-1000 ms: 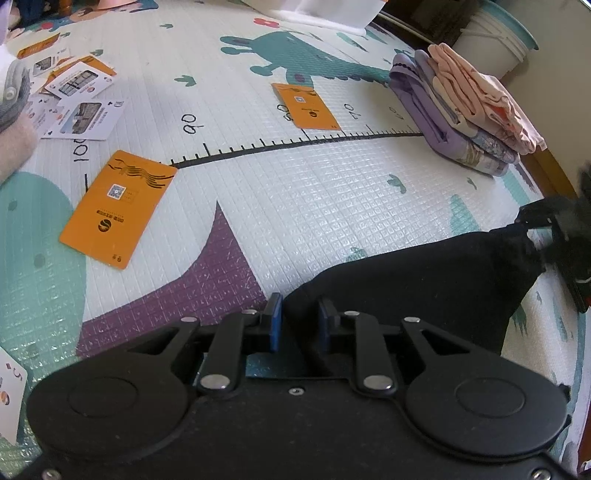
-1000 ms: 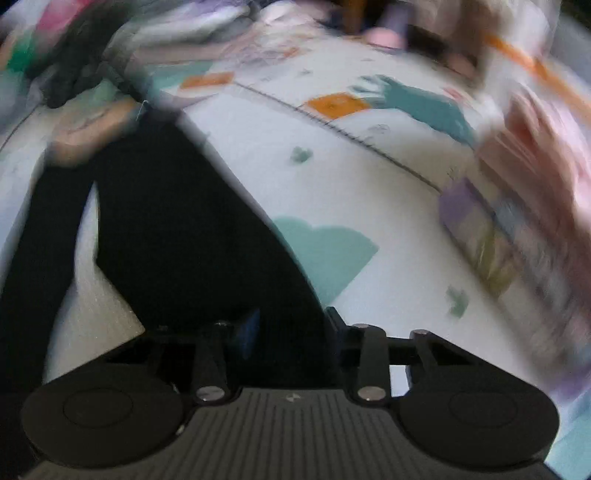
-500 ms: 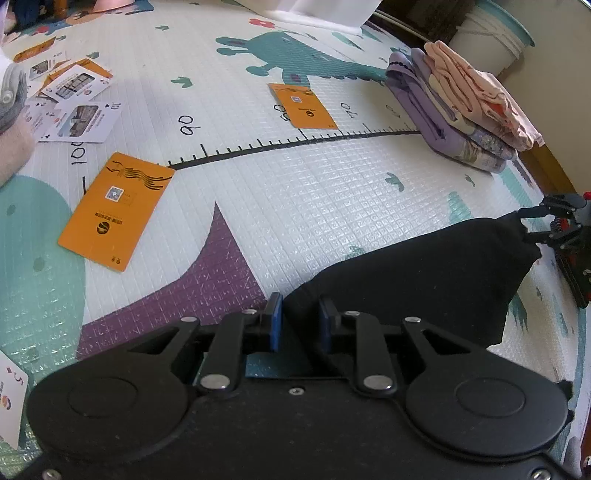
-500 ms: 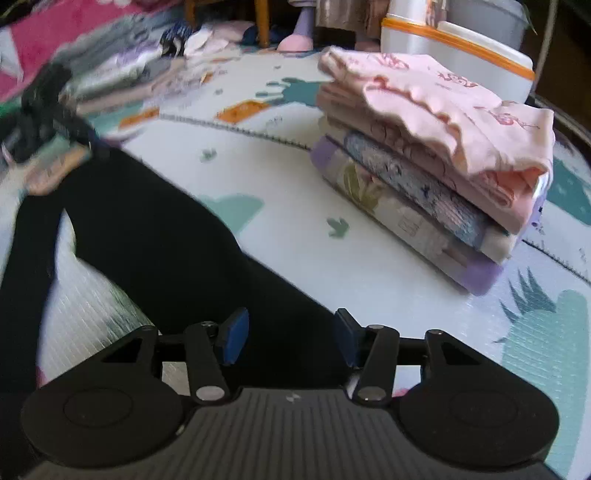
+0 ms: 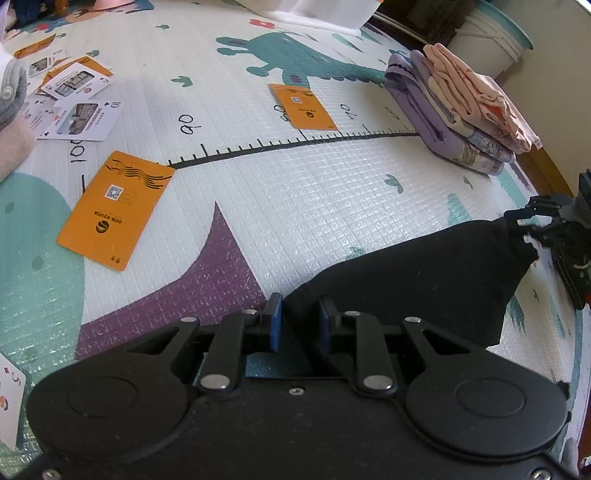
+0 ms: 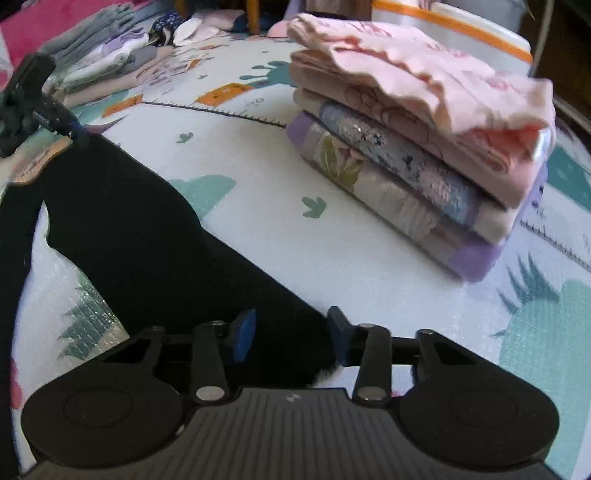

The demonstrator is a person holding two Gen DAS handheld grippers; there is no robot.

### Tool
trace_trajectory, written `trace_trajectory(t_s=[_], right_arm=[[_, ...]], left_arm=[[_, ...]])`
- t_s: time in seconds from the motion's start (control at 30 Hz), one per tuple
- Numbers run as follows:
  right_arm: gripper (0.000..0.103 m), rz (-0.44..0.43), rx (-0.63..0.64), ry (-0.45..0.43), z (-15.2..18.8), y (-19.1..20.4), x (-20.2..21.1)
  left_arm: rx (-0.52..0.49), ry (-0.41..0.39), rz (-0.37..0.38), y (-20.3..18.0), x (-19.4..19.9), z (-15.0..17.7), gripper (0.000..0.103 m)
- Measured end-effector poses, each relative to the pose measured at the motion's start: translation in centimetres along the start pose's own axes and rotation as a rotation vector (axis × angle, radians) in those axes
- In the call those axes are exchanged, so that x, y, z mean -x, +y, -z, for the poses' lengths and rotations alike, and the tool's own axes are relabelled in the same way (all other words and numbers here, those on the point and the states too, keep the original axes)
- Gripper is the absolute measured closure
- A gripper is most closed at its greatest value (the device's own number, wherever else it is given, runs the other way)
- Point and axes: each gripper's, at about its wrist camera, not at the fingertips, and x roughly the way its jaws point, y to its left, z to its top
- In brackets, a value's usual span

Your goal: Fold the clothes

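Playmat (image 5: 295, 206), both grippers low, level

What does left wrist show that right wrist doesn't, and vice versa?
Left wrist only: the large orange card on the purple patch side, white playing cards, and the right gripper at the garment's far corner. Right wrist only: an orange-banded white tub behind the stack, loose clothes far left, and the left gripper. Both: black garment, folded stack, play mat.
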Motion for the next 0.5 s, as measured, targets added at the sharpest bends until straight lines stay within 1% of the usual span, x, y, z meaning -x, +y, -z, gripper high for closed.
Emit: trace_trajectory(t_s=[0.03, 0.07, 0.13, 0.2, 0.3, 0.37, 0.4, 0.43, 0.47, 0.5], right_arm=[[0.092, -0.009, -0.039, 0.006, -0.3, -0.5, 0.0], [0.098, -0.038, -0.111, 0.012, -0.5, -1.3, 0.2], [0.098, -0.119, -0.277, 0.011, -0.6, -3.2, 1.0], [0.098, -0.232, -0.436, 0.032, 0.4, -5.1, 1.9], [0.098, -0.237, -0.51, 0.068, 1.9, -6.2, 2.6], [0.09, -0.186, -0.4, 0.029, 1.6, -4.8, 3.7], [0.083, -0.162, -0.322, 0.015, 1.3, -3.7, 4.2], [0.06, -0.136, -0.236, 0.012, 1.1, -2.6, 4.5], [0.048, -0.103, -0.142, 0.017, 1.0, -1.4, 4.5], [0.049, -0.074, -0.059, 0.02, 1.1, -0.3, 4.3]], left_arm=[[-0.001, 0.0, 0.0, 0.0, 0.0, 0.0, 0.081], [-0.002, 0.0, 0.001, 0.0, 0.0, 0.0, 0.081], [-0.004, 0.001, 0.002, 0.0, 0.0, 0.0, 0.081], [-0.007, 0.001, 0.002, 0.0, 0.0, -0.1, 0.081], [-0.009, 0.002, 0.003, 0.1, 0.0, -0.1, 0.08], [-0.008, 0.0, 0.001, 0.0, 0.0, 0.0, 0.08], [-0.007, 0.0, 0.001, 0.0, 0.0, 0.0, 0.08], [-0.006, -0.001, 0.0, 0.0, 0.0, 0.0, 0.08], [-0.006, -0.001, 0.0, 0.0, 0.0, 0.0, 0.08], [-0.006, -0.001, -0.001, 0.0, 0.0, 0.0, 0.08]])
